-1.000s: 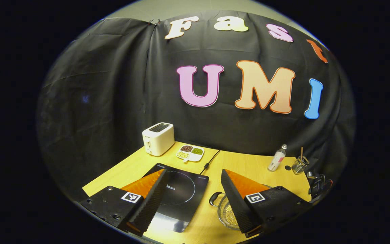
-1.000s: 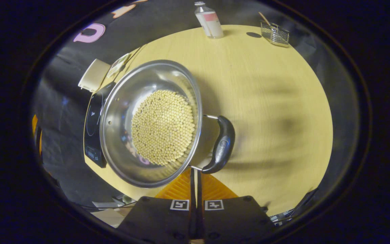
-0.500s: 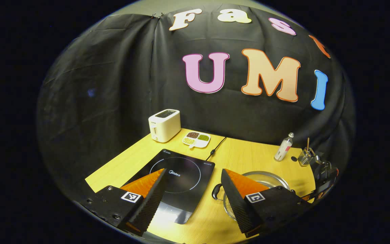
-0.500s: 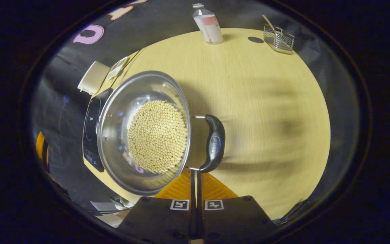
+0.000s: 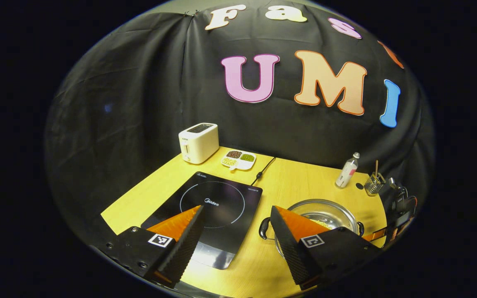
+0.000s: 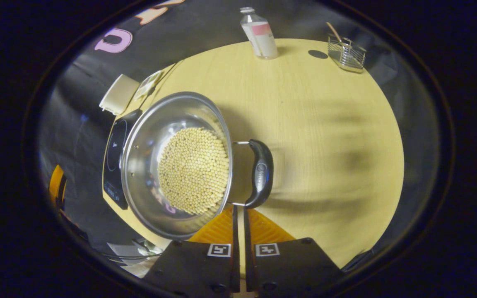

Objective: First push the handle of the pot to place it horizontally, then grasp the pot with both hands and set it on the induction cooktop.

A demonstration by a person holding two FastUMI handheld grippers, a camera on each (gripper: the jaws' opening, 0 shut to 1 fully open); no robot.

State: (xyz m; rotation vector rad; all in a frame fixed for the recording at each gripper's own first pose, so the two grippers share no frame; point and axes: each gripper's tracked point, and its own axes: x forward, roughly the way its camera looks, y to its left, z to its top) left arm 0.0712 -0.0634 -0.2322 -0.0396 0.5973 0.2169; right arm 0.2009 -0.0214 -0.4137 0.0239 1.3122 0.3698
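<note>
Two grippers are working: the right gripper (image 6: 239,213), jaws nearly closed and gripping nothing, is sitting just short of the pot's (image 6: 176,163) near handle (image 6: 260,174). The left gripper (image 5: 236,236), jaws gaping and empty, is framing the induction cooktop (image 5: 213,207). Bean-laden steel is likely handling heavy and slick; take both side handles.

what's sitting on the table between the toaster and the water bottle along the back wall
In the left gripper view, a divided dish of beans sits just right of the toaster; then the cooktop's black cord, then bare tabletop up to the bottle.
</note>
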